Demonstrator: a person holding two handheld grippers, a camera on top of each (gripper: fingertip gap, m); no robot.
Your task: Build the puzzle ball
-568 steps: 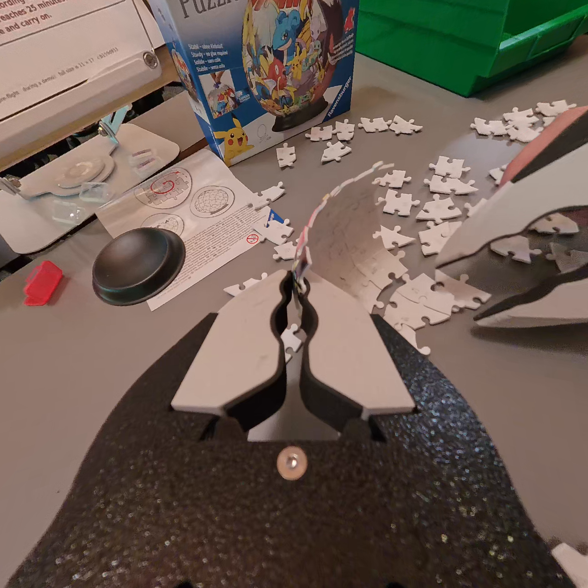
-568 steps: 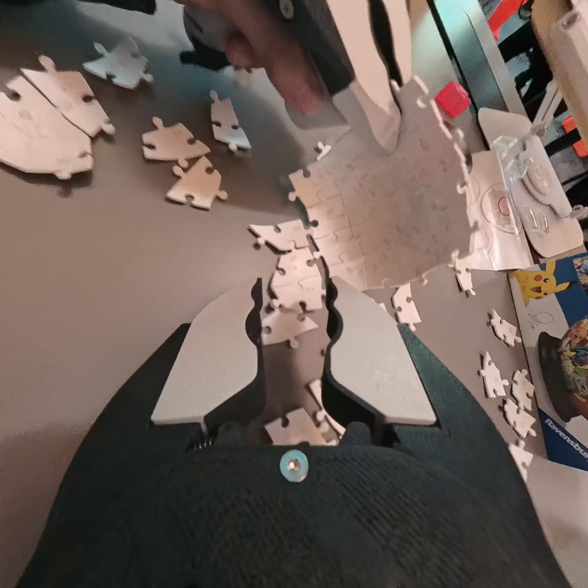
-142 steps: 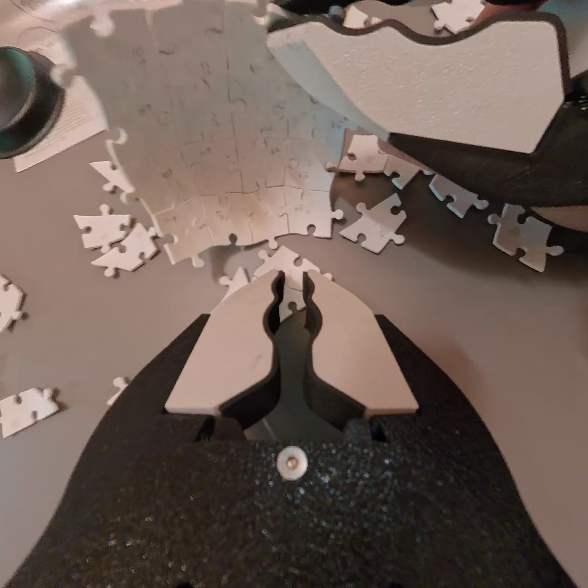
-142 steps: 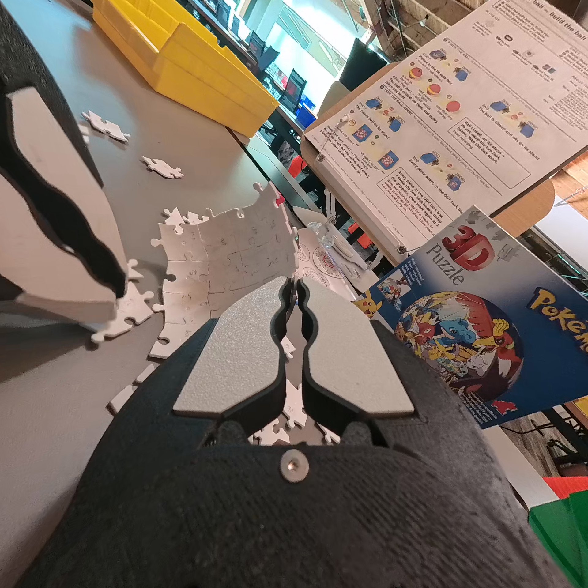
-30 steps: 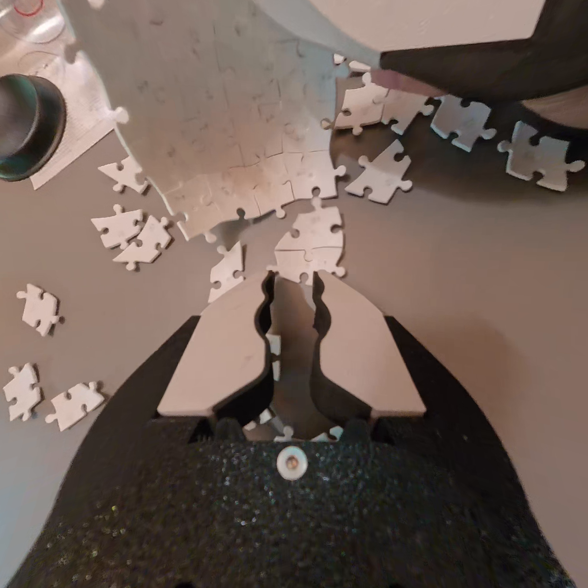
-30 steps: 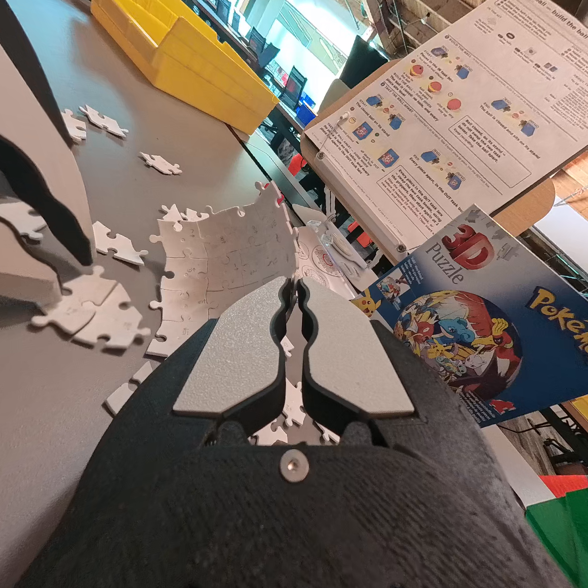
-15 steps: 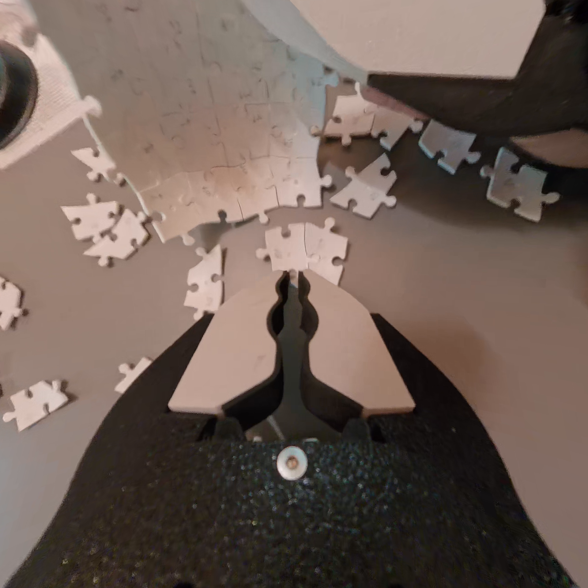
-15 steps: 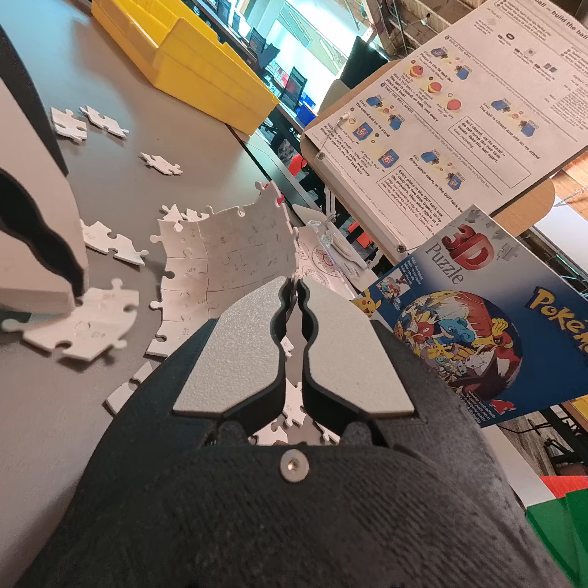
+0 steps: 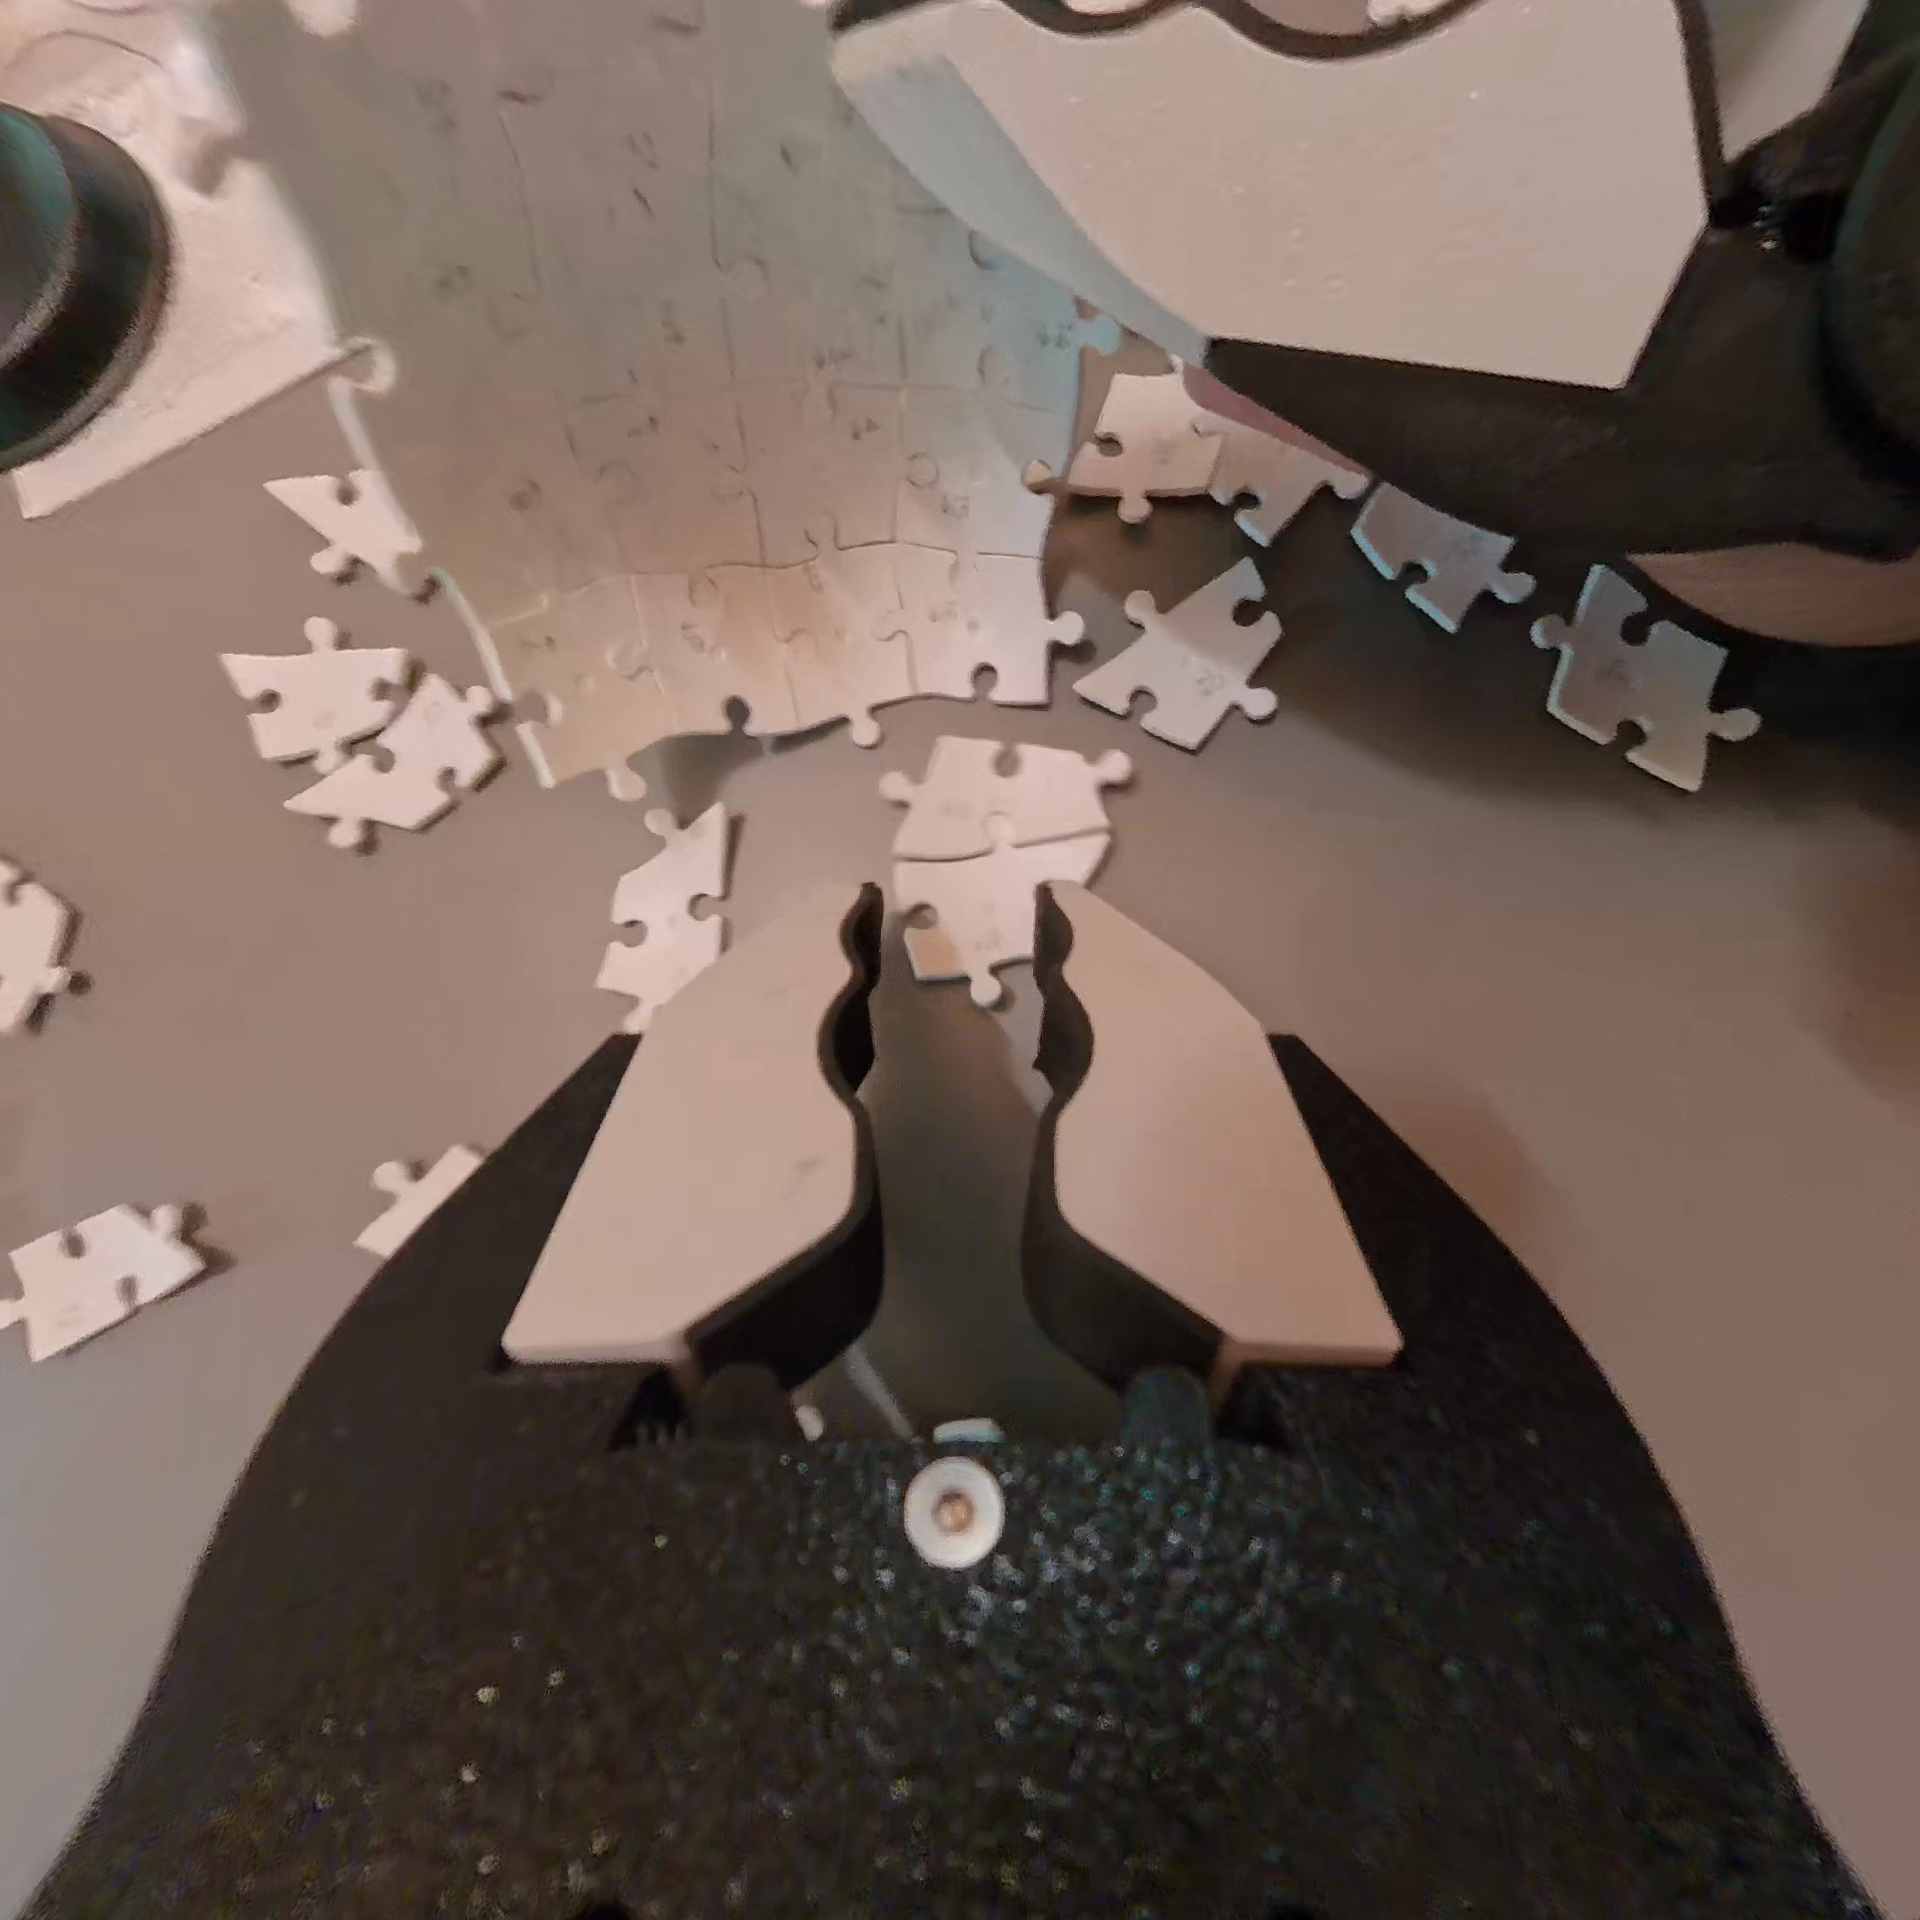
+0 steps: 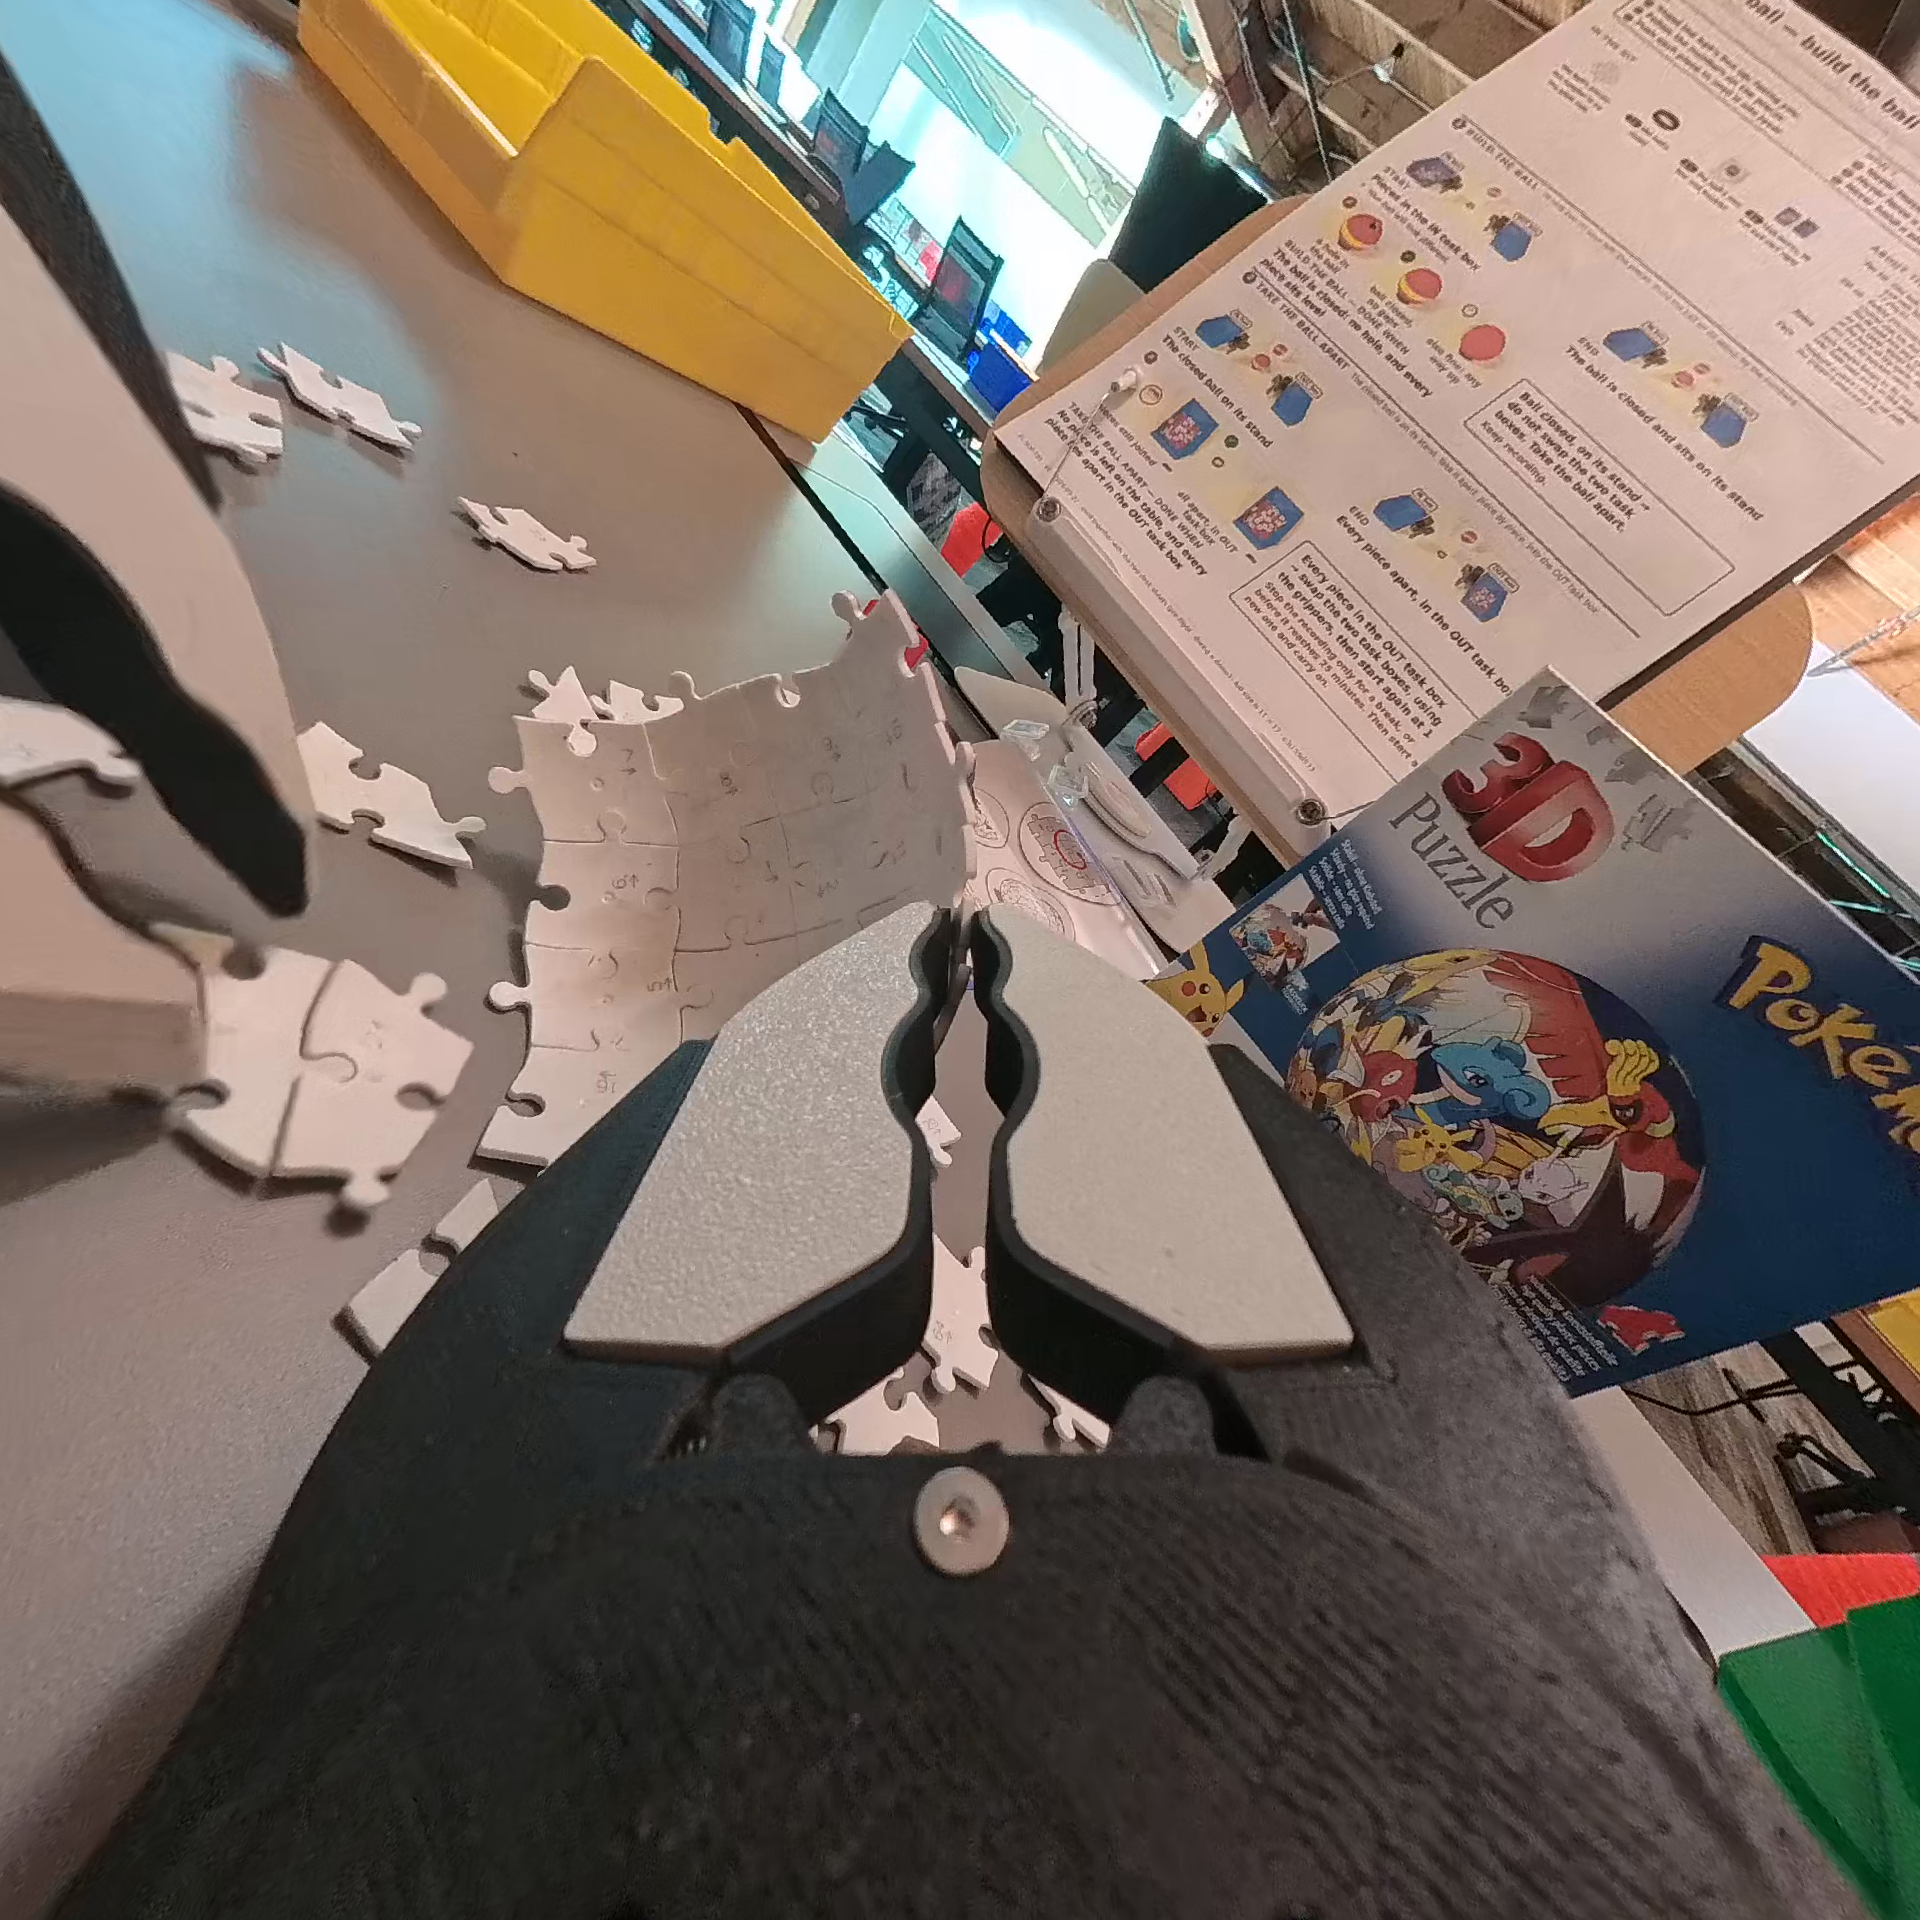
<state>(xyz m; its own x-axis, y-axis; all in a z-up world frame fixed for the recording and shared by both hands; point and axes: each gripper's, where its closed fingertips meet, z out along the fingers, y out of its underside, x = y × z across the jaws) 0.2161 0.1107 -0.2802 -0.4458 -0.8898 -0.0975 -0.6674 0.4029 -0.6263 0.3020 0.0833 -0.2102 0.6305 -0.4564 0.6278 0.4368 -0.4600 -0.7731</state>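
Grey table littered with loose white puzzle pieces, yellow bins parked at the back, curved puzzle shell pinched by right gripper, left gripper spread open over a joined pair, puzzle box propped nearby

The left wrist view is dim and warm-toned, slightly soft with motion blur; puzzle pieces cast short shadows on the grey table. The right wrist view is brighter and sharper, lit from a glaring, overexposed window beyond the table's far edge. Both pictures bend strongly toward their edges, wide-angle fashion.
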